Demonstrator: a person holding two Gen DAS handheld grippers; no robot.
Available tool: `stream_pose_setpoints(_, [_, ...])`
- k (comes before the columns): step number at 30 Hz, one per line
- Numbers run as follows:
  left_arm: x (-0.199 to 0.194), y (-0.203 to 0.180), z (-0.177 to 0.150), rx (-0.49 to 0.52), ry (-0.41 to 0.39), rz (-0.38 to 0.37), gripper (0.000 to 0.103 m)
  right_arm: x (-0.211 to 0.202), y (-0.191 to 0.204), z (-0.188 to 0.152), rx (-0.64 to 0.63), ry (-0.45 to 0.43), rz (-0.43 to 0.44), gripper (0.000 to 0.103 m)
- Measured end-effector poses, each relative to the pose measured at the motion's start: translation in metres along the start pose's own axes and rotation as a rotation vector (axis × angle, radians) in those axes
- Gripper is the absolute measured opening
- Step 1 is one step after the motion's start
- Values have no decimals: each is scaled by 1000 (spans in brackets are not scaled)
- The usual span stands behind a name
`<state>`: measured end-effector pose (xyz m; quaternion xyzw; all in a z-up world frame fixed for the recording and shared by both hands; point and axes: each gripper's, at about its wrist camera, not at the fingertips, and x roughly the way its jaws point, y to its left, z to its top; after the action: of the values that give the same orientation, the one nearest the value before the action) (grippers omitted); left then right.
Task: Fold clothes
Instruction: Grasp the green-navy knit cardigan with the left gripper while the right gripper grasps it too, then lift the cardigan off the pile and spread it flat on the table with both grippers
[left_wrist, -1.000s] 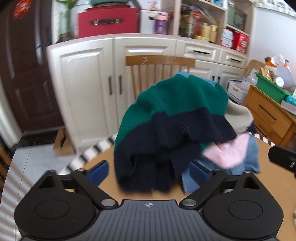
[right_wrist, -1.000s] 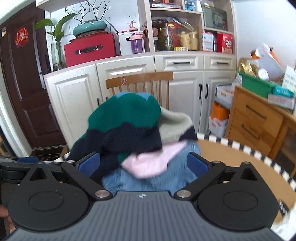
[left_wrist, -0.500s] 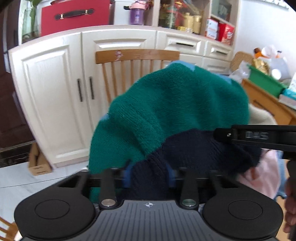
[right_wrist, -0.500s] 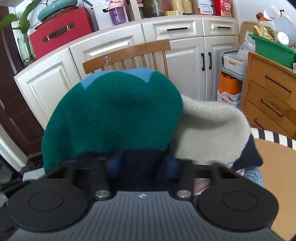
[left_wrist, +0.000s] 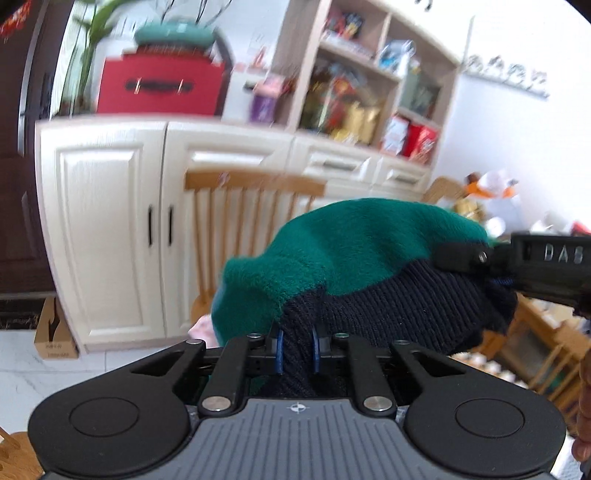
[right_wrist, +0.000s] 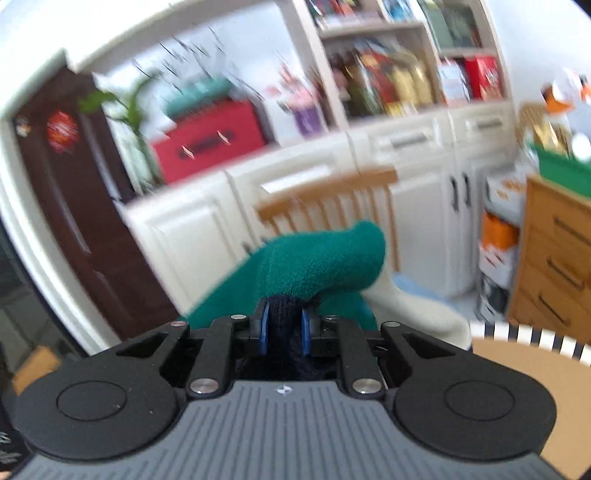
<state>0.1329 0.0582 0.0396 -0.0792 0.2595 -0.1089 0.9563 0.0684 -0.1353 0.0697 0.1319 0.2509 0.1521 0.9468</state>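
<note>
Left wrist view: left gripper (left_wrist: 295, 345) was pinched tight on the navy band of the sweater (left_wrist: 354, 254), w/ the green part bulging up in front of the chair (left_wrist: 255, 184). The right gripper (left_wrist: 498, 271) showed at the right edge, biting the same navy band further along. Sweater hung between the two, off the table. Thick, soft knit; prob. light-ish but floppy & stretchy, so it would sag anywhere not held. The ribbed navy edge looked like the best hold, one point per side.

Right wrist view: right gripper (right_wrist: 283, 328) was clamped on navy knit, green fabric humped ahead, cream garment (right_wrist: 417, 310) beside it above the table (right_wrist: 517, 354). Green bin (right_wrist: 561, 170) on the dresser held blurred items; shelves (right_wrist: 399, 85) carried jars & boxes, too smeared to name.
</note>
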Motion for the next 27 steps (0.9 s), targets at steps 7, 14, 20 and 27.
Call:
stream_pose_setpoints(7, [-159, -99, 17, 37, -160, -62, 15, -172, 20, 40, -83, -124, 149, 17])
stream_pose_setpoints(14, [-304, -212, 32, 62, -288, -137, 15, -334, 16, 70, -161, -258, 251, 17])
stream_pose_setpoints(20, [-335, -257, 13, -12, -147, -74, 18, -332, 0, 63, -159, -125, 228, 27])
stream_pose_setpoints(27, [-225, -190, -108, -126, 269, 228, 27, -222, -31, -68, -330, 256, 30, 70])
